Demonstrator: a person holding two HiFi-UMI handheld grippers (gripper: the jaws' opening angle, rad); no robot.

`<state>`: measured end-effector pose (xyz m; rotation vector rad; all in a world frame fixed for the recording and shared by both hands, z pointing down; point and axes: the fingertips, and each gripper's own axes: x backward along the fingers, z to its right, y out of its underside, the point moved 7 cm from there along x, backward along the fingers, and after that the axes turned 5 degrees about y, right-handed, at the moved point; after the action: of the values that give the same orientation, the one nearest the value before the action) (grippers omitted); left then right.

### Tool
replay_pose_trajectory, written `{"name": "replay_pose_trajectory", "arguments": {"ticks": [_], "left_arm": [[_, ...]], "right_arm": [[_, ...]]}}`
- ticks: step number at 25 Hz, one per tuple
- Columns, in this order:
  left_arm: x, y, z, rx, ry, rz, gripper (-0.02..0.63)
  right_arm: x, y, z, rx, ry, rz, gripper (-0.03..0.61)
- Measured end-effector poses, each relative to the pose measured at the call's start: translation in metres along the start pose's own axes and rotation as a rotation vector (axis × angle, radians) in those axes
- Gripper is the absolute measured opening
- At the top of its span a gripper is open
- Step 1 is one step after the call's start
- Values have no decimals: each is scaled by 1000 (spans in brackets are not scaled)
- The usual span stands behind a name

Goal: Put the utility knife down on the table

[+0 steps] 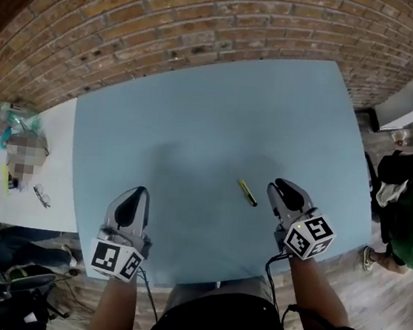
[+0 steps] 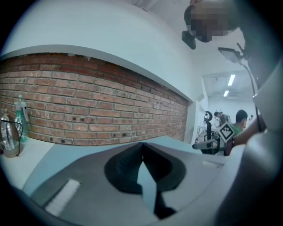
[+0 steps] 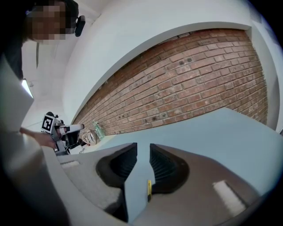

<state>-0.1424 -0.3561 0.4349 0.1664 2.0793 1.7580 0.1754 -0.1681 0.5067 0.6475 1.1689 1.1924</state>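
Lying flat on the pale blue surface (image 1: pixel 197 122), the yellow knife (image 1: pixel 247 192) rests toward the near right part, set at a slant, with nothing touching it. The right tool (image 1: pixel 282 186) hovers just beside it on the right, jaws apart with a clear gap and clamped on nothing. In the right gripper view the knife shows low in that gap, down on the surface beneath the jaws. The left tool (image 1: pixel 137 193) is held above the near left part of the surface, well apart from the knife. Its jaws are together, tips touching, with nothing between them; only blue surface shows through the slot behind the tips. A brick wall (image 1: pixel 172 22) runs along the far edge. A white surface (image 1: pixel 63 143) adjoins on the left, carrying glasses (image 1: pixel 41 195) and a bottle (image 1: pixel 8 110). A person in green (image 1: pixel 412 223) is at the right edge of the head view.
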Motion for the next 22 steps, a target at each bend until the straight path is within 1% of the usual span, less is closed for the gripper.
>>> {"name": "replay_pose_trajectory", "arguments": {"ticks": [5,12,15,22], "left_arm": [[13,-13,1,-17,5,27,-9],[26,-25,-4,-72,2,25,-9],[30,-30,-3,-81,6,44,-9],[35,-35,4,-93,43,67,-9]], "right_arm": [[10,-18,-13,32,-8,45,97],[36,-43,-28,43,-12,125,97],[45,-50,-32,58,-2,151,97],[69,-61,-36,86,42,202,94]]}}
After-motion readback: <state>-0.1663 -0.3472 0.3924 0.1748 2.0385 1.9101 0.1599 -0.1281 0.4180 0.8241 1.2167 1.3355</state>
